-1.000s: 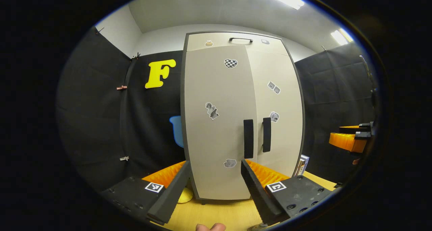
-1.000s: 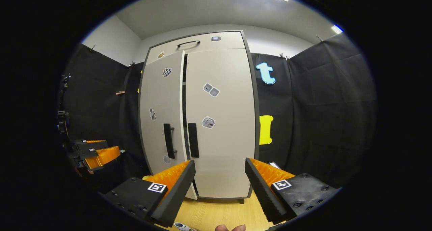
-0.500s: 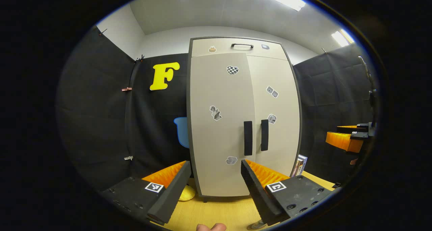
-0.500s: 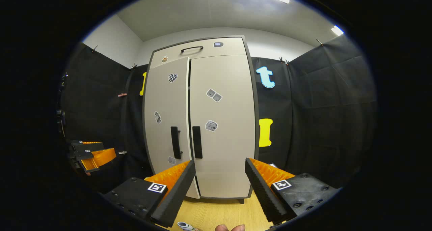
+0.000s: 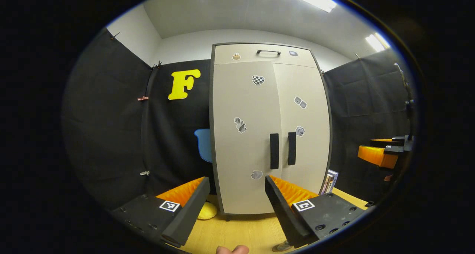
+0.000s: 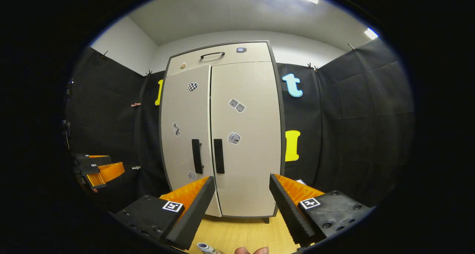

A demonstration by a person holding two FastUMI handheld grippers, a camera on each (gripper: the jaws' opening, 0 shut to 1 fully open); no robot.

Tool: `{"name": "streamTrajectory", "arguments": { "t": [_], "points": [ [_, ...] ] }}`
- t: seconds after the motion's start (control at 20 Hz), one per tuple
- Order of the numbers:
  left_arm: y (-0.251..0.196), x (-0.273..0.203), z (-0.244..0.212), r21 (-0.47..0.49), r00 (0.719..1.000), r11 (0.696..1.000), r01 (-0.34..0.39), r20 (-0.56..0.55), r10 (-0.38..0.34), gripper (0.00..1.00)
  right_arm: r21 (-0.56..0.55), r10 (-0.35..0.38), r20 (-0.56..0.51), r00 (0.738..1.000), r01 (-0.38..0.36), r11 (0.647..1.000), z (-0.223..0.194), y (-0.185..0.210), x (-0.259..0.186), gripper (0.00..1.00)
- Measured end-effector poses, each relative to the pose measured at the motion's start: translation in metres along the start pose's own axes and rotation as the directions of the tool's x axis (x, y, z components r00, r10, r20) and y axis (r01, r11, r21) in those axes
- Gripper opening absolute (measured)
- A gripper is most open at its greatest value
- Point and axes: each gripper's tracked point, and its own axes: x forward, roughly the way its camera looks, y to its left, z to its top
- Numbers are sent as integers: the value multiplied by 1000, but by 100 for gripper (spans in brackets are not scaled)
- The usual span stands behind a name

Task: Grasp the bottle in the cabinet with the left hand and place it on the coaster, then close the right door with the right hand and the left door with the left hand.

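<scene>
The beige cabinet [image 5: 269, 57] stands on the wooden table with both doors shut. Its left door [image 5: 243, 142] and right door [image 5: 308, 135] meet at two black handles [image 5: 274, 151]. My left gripper [image 5: 236, 180] is open and empty, held back from the left door. In the right gripper view the same cabinet [image 6: 222, 55] faces me, and my right gripper [image 6: 241, 179] is open and empty before the right door [image 6: 246, 154]. A small white and blue bottle top [image 6: 206, 247] peeks in at the bottom edge. The coaster is hidden.
A yellow soft object [image 5: 206, 210] lies at the cabinet's left foot, and a book-like box [image 5: 329, 180] leans at its right side. The other gripper shows far right [image 5: 378, 154] and far left [image 6: 99, 168]. Wooden tabletop [image 5: 241, 231] lies in front.
The left door was ajar a second ago and now sits flush. Both grippers have drawn back, so the cabinet looks smaller.
</scene>
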Motion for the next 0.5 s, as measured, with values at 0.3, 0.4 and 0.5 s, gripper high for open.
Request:
{"name": "streamTrajectory", "arguments": {
  "t": [0.3,0.4,0.5],
  "points": [
    [0,-2,3,18,1000,1000,1,3,-1,95,-14,-9,-1,1000,9,1000,0,1,-3,98],
    [1,-2,4,19,1000,1000,-2,4,2,95,-25,-13,4,1000,13,1000,1,0,-3,98],
    [2,-3,2,23,1000,1000,-3,-1,3,95,-41,-15,13,1000,16,999,4,1,-3,98]
  ]
}}
